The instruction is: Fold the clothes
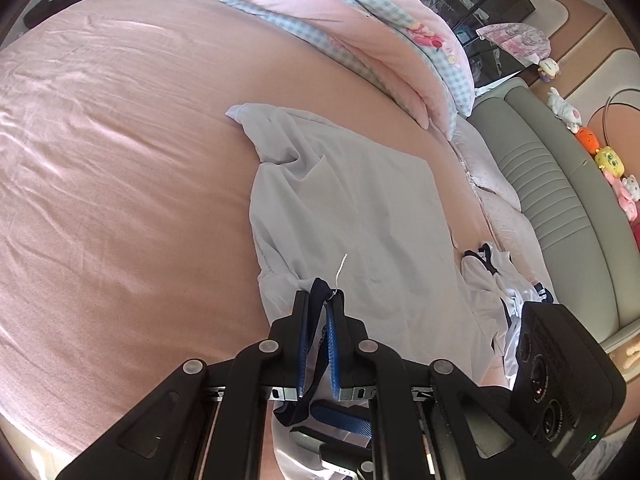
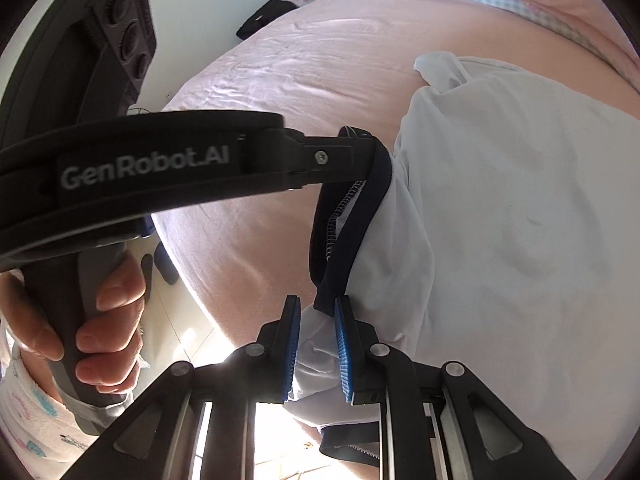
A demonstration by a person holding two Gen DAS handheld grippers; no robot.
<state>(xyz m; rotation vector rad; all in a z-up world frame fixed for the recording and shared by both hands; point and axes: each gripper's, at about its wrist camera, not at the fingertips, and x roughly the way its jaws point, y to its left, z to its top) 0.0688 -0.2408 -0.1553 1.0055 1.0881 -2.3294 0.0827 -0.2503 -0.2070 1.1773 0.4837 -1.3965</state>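
1. White shirt (image 1: 352, 208) lies spread on the pink bed (image 1: 120, 168), one sleeve bunched toward the far side; the near edge with its navy collar band (image 2: 352, 240) is lifted off the sheet.
2. Left tongs (image 1: 320, 300): nearly closed, pads pinching the navy band; a loose white thread sticks up at the tips.
3. Right tongs (image 2: 318, 308): narrow gap, white cloth and the band's end caught between the blue pads.
4. Right-wrist view: a hand (image 2: 92, 320) grips the left tool's handle at the left edge.
5. Second white-and-navy garment (image 1: 496, 280) lies crumpled just right of the shirt, near the grey headboard (image 1: 560, 200).
6. Pink-and-blue checked quilt (image 1: 360, 28) is heaped on the far side of the bed.
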